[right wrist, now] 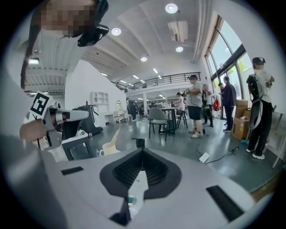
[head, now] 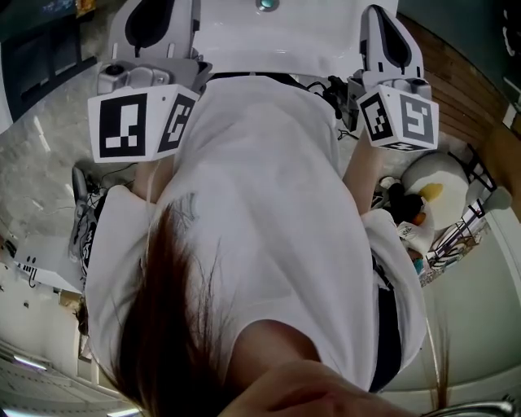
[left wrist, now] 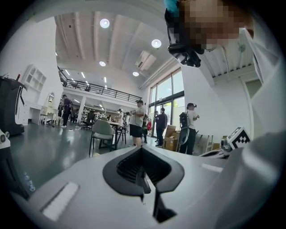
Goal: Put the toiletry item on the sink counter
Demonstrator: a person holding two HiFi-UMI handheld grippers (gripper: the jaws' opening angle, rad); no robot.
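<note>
Both grippers are held up in front of the person's chest, over a white sink (head: 277, 37) with a teal drain (head: 266, 5). My left gripper (head: 153, 16) points level into the room; in the left gripper view its jaws (left wrist: 142, 150) are closed with nothing between them. My right gripper (head: 389, 32) tilts slightly down, and its jaws (right wrist: 142, 152) also meet at the tips, empty; the drain (right wrist: 131, 200) shows below them. A white bottle with an orange top (head: 417, 232) lies in a wire basket (head: 468, 224) at the right, away from both grippers.
A white plush toy with a yellow beak (head: 435, 191) sits in the basket. A cream cup (right wrist: 109, 147) with a stick in it stands beyond the right gripper. Chairs, tables and several standing people fill the hall ahead. Cables lie on the floor at the left (head: 81, 212).
</note>
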